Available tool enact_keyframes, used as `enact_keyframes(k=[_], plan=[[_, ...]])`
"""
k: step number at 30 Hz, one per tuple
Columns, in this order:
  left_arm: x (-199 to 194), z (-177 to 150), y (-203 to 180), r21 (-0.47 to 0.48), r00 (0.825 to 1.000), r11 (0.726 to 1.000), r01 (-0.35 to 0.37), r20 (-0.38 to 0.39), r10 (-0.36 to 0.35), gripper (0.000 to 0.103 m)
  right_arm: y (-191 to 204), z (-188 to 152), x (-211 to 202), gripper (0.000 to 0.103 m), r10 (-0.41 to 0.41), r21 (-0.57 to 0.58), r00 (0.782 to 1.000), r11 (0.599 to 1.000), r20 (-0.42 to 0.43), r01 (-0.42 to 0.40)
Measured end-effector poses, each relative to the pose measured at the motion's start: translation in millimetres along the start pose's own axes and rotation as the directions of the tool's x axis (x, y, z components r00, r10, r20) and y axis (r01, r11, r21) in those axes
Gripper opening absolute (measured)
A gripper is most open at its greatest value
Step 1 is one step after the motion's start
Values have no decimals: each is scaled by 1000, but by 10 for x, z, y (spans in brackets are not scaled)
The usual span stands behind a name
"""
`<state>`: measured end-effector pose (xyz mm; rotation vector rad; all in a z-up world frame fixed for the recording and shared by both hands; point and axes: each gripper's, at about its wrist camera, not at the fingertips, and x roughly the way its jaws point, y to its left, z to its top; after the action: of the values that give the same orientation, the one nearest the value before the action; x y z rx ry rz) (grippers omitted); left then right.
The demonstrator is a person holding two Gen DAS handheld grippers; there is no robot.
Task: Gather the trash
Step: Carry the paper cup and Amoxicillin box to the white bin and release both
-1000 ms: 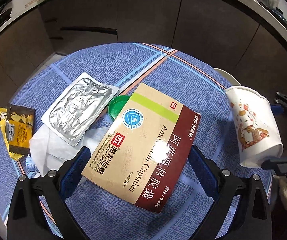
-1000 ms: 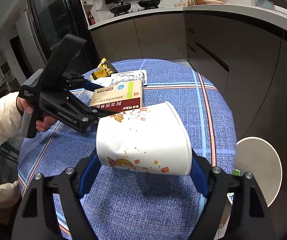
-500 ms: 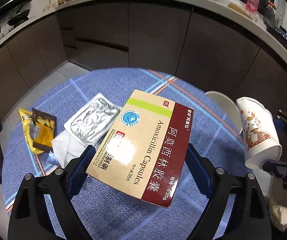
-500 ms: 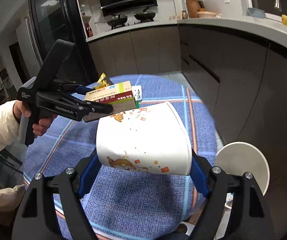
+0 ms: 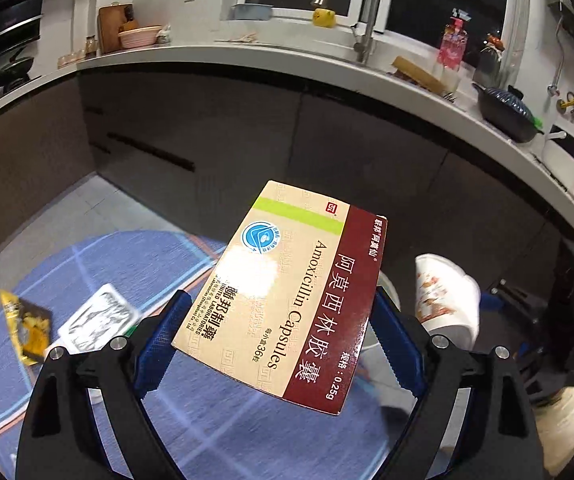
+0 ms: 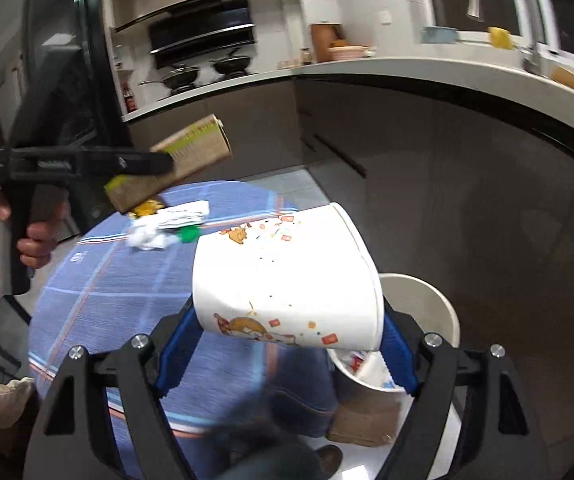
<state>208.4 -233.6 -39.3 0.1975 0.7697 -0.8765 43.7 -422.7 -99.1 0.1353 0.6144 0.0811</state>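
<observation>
Left tool [image 5: 279, 344] grips the box [image 5: 287, 292], right tool [image 6: 287, 344] the cup [image 6: 287, 280], both lifted clear of the desk [image 6: 127, 288]; we carry them toward the bin [image 6: 427, 300] beside it. Wrappers [image 5: 27, 324], foil [image 5: 99, 320] and tissue [image 6: 147, 236] remain to collect.

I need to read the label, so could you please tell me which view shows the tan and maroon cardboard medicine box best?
The left wrist view: the tan and maroon cardboard medicine box faces the camera, print legible. The right wrist view shows only its edge, blurred.
</observation>
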Motion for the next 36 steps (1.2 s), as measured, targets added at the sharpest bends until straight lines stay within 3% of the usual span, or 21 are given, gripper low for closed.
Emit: enact_keyframes(k=[7, 13, 26, 36], plan=[[634, 96, -388, -55, 996, 995, 79, -37, -82, 85, -537, -285, 123, 79, -95, 72, 995, 993, -36, 97], [1263, 103, -580, -89, 986, 989, 119, -108, -129, 85, -892, -506, 446, 79, -118, 110, 989, 986, -88, 128], [2301, 77, -660, -147, 965, 984, 98, -228, -131, 85, -1190, -752, 1143, 79, -102, 92, 977, 988, -185, 120], [2591, 27, -652, -144, 960, 987, 66, -259, -102, 85, -1280, -797, 1415, 79, -81, 82, 972, 991, -219, 101]])
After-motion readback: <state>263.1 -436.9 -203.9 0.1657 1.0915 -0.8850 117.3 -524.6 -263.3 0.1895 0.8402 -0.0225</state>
